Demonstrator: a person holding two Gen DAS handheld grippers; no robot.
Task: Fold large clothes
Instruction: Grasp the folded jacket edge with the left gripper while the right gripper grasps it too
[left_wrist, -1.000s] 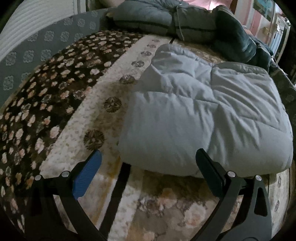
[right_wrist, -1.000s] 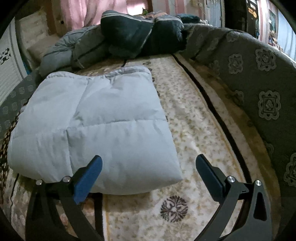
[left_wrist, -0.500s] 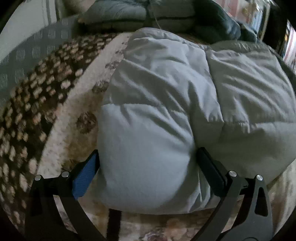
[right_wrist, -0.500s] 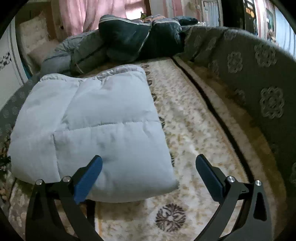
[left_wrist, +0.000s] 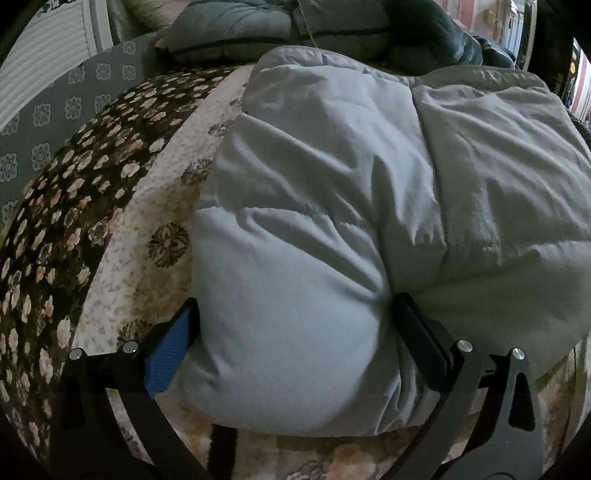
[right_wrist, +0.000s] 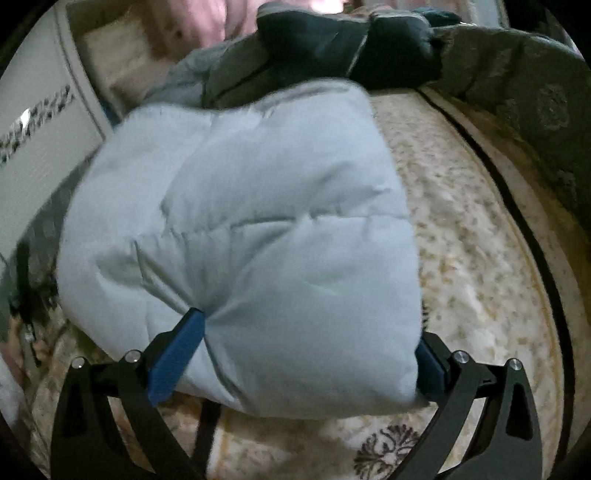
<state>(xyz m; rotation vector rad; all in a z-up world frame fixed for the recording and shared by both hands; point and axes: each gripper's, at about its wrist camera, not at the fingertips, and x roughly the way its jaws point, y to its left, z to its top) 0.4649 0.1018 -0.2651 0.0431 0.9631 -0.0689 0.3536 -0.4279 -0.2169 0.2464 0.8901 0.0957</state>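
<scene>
Across the lower middle of both wrist views: pale blue padded garment (left_wrist: 332, 229), already a thick bundle, lying on the patterned bedspread (left_wrist: 122, 280). Left gripper (left_wrist: 295, 343) spread wide around the near left end of the bundle, fingers pressing into the fill on either side. Right gripper (right_wrist: 295, 354) likewise spread over the near right corner, blue pad (right_wrist: 177, 354) dimpling the fabric, far finger mostly hidden behind the corner.

Probably about to grasp both near corners for a lift or another fold. Best to close firmly and deep, past the puffy edge, so that all layers are caught; keep both ends level and move together, or the bundle may spring apart.

Soft, lofty, quilted into large squares by stitched seams, matte and faintly creased; likely slippery and springy. Upper frame: darker quilted clothes (right_wrist: 332, 40) heaped, well apart. Bedspread flat, floral, cream and brown.
</scene>
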